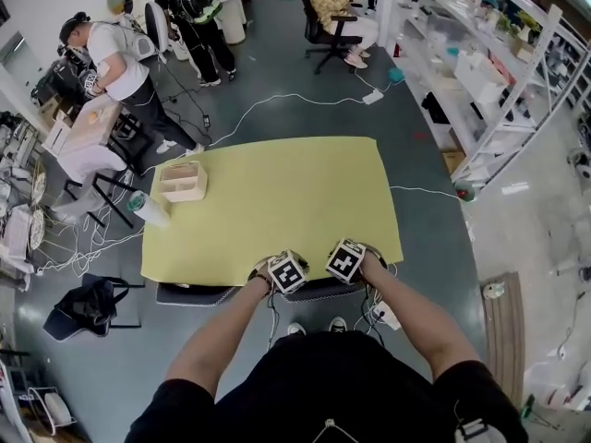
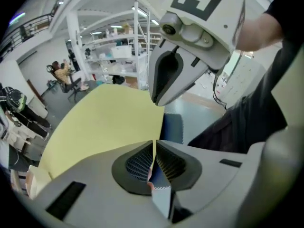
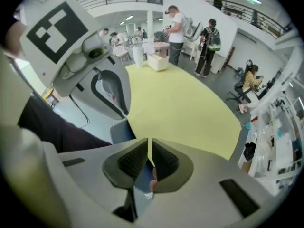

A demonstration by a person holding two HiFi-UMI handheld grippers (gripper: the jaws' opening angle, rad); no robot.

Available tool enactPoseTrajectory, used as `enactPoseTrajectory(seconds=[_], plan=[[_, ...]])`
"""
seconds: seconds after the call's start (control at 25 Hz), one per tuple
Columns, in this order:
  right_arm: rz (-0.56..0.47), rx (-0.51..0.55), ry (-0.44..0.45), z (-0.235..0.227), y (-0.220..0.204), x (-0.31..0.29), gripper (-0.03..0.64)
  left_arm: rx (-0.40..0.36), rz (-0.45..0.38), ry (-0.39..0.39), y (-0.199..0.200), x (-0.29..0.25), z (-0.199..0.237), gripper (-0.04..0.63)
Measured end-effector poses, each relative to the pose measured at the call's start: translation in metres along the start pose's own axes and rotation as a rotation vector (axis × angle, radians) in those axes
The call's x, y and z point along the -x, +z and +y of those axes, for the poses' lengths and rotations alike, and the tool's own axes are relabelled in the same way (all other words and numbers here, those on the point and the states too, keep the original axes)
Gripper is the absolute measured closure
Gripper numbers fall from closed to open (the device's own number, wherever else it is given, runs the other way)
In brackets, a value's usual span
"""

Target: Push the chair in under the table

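Head view, looking steeply down: chair [image 1: 319, 291] mostly beneath the table [image 1: 277, 201], tucked at the table's near edge with only a dark strip of its back showing. Runs lengthwise along that near edge. Lies directly below both tools, left gripper [image 2: 154, 146] and right gripper [image 3: 148, 148], which hang side by side over the table's near edge, about equally close. Both clenched to a thin slit, grasping nothing. Looks matt and dark blue-grey against the table's smooth, flat yellow top. Probably needs little further push towards the table's far side.
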State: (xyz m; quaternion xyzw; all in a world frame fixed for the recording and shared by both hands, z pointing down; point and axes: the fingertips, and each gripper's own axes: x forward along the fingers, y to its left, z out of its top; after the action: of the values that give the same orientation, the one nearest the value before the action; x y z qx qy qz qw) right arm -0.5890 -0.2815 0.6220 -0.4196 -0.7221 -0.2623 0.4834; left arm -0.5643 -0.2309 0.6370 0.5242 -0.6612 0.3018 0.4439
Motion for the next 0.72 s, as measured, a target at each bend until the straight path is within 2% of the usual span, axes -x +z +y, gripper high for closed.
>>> enactPoseTrajectory(seconds=[0.16, 0.24, 0.4, 0.52, 0.72], plan=[[-0.107, -0.123, -0.035, -0.026, 0.034, 0.045, 0.589, 0.079, -0.164, 0.089, 0.046, 0.05, 0.039, 0.58], [-0.177, -0.15, -0.095, -0.045, 0.052, 0.069, 0.594, 0.118, -0.247, 0.126, 0.067, 0.077, 0.056, 0.584], [-0.348, -0.222, -0.166, -0.072, 0.089, 0.125, 0.598, 0.191, -0.472, 0.189, 0.109, 0.142, 0.082, 0.584], [-0.488, -0.281, -0.198, -0.089, 0.113, 0.171, 0.6, 0.214, -0.631, 0.249, 0.137, 0.195, 0.097, 0.584], [-0.669, -0.348, -0.253, -0.112, 0.141, 0.238, 0.601, 0.233, -0.846, 0.327, 0.167, 0.279, 0.114, 0.586]])
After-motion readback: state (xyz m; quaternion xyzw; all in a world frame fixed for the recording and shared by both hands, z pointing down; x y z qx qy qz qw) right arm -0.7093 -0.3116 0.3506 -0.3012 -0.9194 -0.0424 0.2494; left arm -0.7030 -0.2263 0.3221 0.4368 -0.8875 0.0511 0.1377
